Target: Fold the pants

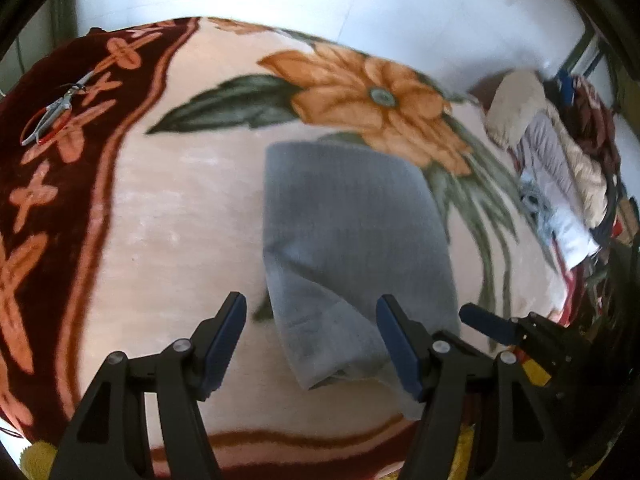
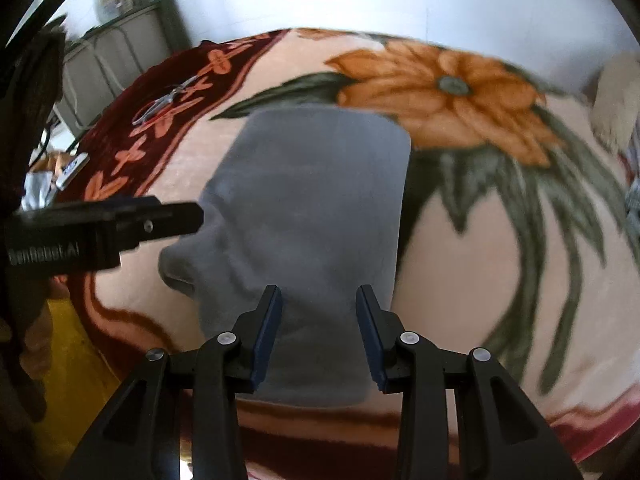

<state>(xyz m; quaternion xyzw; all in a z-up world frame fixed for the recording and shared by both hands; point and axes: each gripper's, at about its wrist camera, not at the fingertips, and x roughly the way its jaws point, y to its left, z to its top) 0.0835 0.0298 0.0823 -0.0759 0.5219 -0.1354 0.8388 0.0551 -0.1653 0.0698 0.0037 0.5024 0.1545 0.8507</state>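
- Left gripper (image 1: pixel 311 338) tilts steeply down over the near end of the pants (image 1: pixel 352 248), jaws spread wide, nothing between the pads; released
- Its right finger (image 1: pixel 400 344) overlaps the cloth's near right edge in the left wrist view; whether it touches I cannot tell
- Right gripper (image 2: pixel 319 330) also angles down, jaws partly apart and not pressing the cloth; released, hanging over the pants' near edge
- From the right wrist view the left gripper comes in from the left, its tip beside the pants' left edge, just above a small bulging corner of cloth
- From the left wrist view the right gripper's blue-padded tip shows at the pants' near right corner
- Pants: grey, folded into a compact, roughly rectangular stack, lying flat in the middle of the blanket (image 1: pixel 168 216); a loose flap sticks out at the near left corner
- Blanket: cream plush with a big orange flower (image 1: pixel 372 96), green leaves, dark red border with orange crosses
- Scissors (image 1: pixel 52 114) with red handles lie on the border, far left, well apart from the pants
- Heap of clothes (image 1: pixel 556 168) at the far right edge
- A phone (image 2: pixel 72 170) lies at the blanket's left edge
- Pale wall behind; a shelf (image 2: pixel 120 20) with bottles at upper left
- Both views are motion-blurred
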